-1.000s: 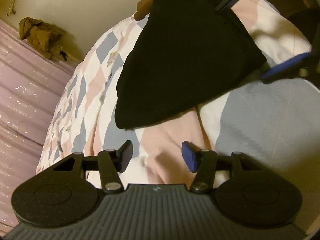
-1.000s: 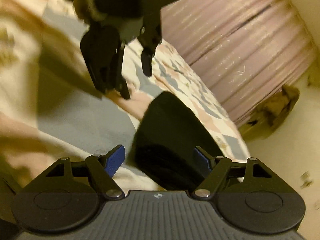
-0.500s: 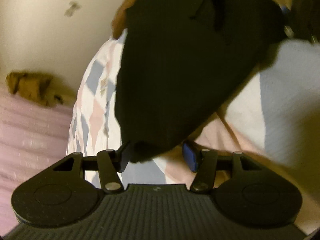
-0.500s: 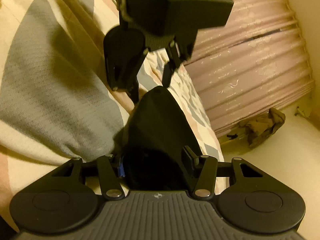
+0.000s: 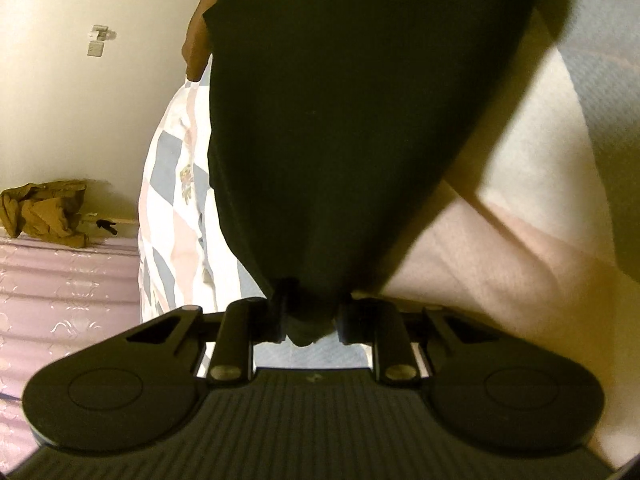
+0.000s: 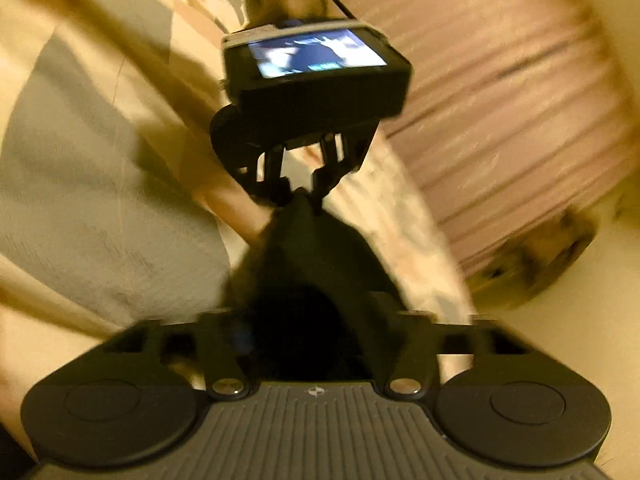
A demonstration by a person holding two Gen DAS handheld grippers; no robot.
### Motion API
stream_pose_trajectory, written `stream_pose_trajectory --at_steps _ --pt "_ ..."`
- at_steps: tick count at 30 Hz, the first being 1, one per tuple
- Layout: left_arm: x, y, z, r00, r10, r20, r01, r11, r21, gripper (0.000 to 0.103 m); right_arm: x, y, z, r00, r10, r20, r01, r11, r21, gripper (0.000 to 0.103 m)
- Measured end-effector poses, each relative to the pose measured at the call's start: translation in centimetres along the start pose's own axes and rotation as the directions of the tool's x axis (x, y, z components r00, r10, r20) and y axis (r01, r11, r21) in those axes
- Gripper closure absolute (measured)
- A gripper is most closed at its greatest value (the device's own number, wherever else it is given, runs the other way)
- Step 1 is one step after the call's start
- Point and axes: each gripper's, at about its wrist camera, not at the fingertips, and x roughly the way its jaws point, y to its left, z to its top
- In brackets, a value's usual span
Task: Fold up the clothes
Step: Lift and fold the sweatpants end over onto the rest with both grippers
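Note:
A black garment point(image 5: 340, 120) lies on a quilt point(image 5: 520, 220) checked in pink, grey and white. My left gripper point(image 5: 308, 320) has the garment's near tip between its fingers; its jaws are closing and the pads pinch the cloth. In the blurred right wrist view that same left gripper point(image 6: 306, 194) grips the garment's point(image 6: 316, 264) far pointed end. My right gripper point(image 6: 312, 332) sits at the opposite end. Its jaws are opening and stand wide, with the dark bulk of cloth lying between the fingers.
A pink pleated bed skirt point(image 5: 60, 280) runs along the quilt's edge, also visible as a bed skirt point(image 6: 500, 120) at the right. Crumpled brown cloth point(image 5: 44, 212) lies by the cream wall point(image 5: 80, 100). A brown object point(image 5: 196, 40) sits beyond the garment.
My left gripper came forward to the garment's near tip and closed on it, rolling as it went. My right gripper's jaws narrowed around the cloth, then widened again.

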Motion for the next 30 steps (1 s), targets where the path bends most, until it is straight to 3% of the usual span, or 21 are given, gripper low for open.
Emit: stream_pose_trajectory --at_steps 1,2,4,6,9,11,13,16,20,23,25,27,29,30 --pt "0.1 0.0 0.0 1.0 0.002 -0.001 -0.002 1.0 -0.008 0.085 0.1 0.3 -0.1 1.0 -0.007 -0.003 0.007 1.0 -0.02 0.048" --pt "0.1 0.1 0.0 1.0 0.002 -0.003 -0.002 1.0 -0.017 0.085 0.2 0.5 -0.2 1.0 -0.002 -0.008 0.002 1.0 -0.028 0.066" --pt "-0.1 0.5 0.1 1.0 -0.012 -0.007 0.012 0.999 -0.046 0.087 0.3 0.6 -0.4 0.998 0.053 -0.02 -0.053 0.999 0.001 0.083" --pt "-0.4 1.6 0.3 0.999 -0.031 -0.01 0.03 0.996 -0.084 0.09 -0.3 0.6 -0.8 0.998 0.062 -0.004 -0.061 0.998 0.021 0.088" --pt "-1.1 4.0 0.8 0.999 -0.049 -0.013 0.047 0.99 -0.135 0.092 -1.2 -2.1 -1.3 0.995 0.096 0.036 -0.1 0.98 0.169 0.091" --pt "-1.7 6.1 1.3 0.999 -0.047 -0.012 0.045 0.987 -0.156 0.092 -1.5 -5.6 -1.7 0.985 0.161 0.069 -0.175 0.926 0.335 0.091" --pt "-2.2 8.8 2.4 1.0 -0.025 0.003 0.025 0.987 -0.16 0.092 -1.6 -10.3 -3.1 0.967 0.225 0.121 -0.254 0.807 0.533 0.091" --pt "-2.3 13.3 5.2 0.999 0.021 0.039 -0.015 0.988 -0.157 0.092 -1.3 -17.3 -6.6 0.943 0.263 0.203 -0.324 0.591 0.738 0.091" --pt "-1.2 19.0 10.9 0.993 0.051 0.107 -0.03 0.983 -0.183 0.091 -0.4 -24.4 -13.4 0.931 0.246 0.269 -0.338 0.307 0.89 0.091" --pt "2.2 21.5 15.3 0.987 0.031 0.155 0.013 0.961 -0.276 0.086 0.9 -27.8 -20.7 0.937 0.219 0.272 -0.297 0.09 0.951 0.091" --pt "5.4 22.6 17.6 0.988 0.011 0.152 0.049 0.923 -0.382 0.077 2.4 -28.5 -25.7 0.944 0.228 0.238 -0.236 -0.037 0.971 0.091" --pt "8.0 23.3 19.1 0.991 -0.004 0.137 0.072 0.865 -0.497 0.077 4.7 -28.2 -30.4 0.939 0.277 0.205 -0.164 -0.162 0.973 0.091" --pt "9.7 23.7 18.8 0.992 -0.043 0.119 0.109 0.769 -0.63 0.077 7.1 -27.4 -34.0 0.925 0.335 0.18 -0.092 -0.262 0.961 0.091" --pt "10.0 23.5 18.1 0.991 -0.067 0.113 0.126 0.711 -0.692 0.077 7.7 -27.0 -34.8 0.918 0.353 0.182 -0.08 -0.284 0.955 0.091"
